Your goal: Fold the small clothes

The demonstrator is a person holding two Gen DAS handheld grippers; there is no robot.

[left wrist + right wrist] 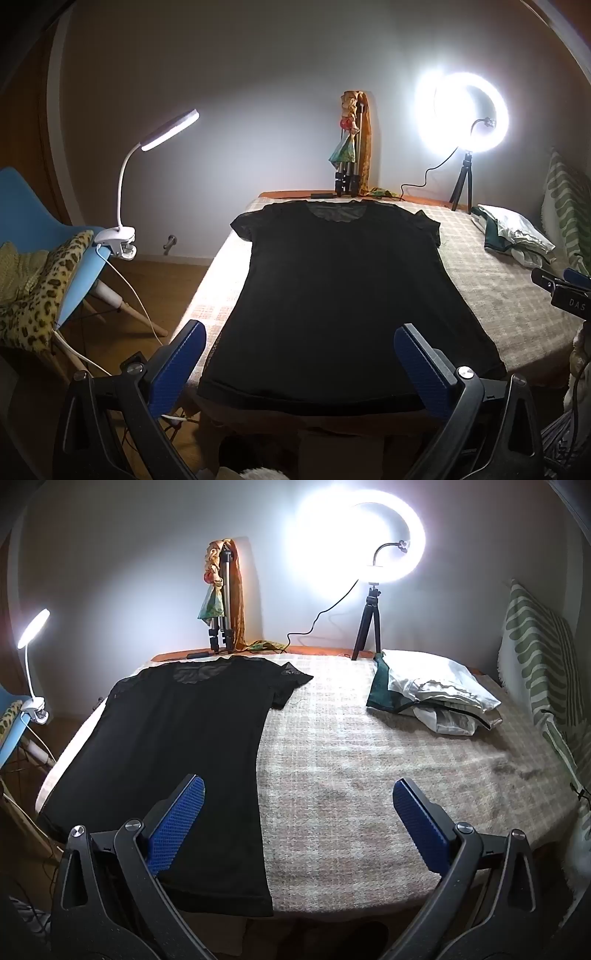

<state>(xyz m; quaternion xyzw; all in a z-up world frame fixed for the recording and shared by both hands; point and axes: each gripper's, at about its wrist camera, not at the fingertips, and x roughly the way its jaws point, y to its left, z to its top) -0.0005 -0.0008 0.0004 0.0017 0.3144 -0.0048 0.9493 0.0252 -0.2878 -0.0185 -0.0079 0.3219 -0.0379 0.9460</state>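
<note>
Left wrist alone shows blue chair (33,229), both hand-held grippers (299,354) (297,812) spread wide, empty.

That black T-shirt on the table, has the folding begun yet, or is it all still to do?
Done: the black T-shirt lies spread flat on the checked cloth, sleeves out, and a pile of clothes sits at the far right. In hand: nothing; the left gripper and right gripper are both open, holding nothing. Left: every fold on the shirt.
</note>
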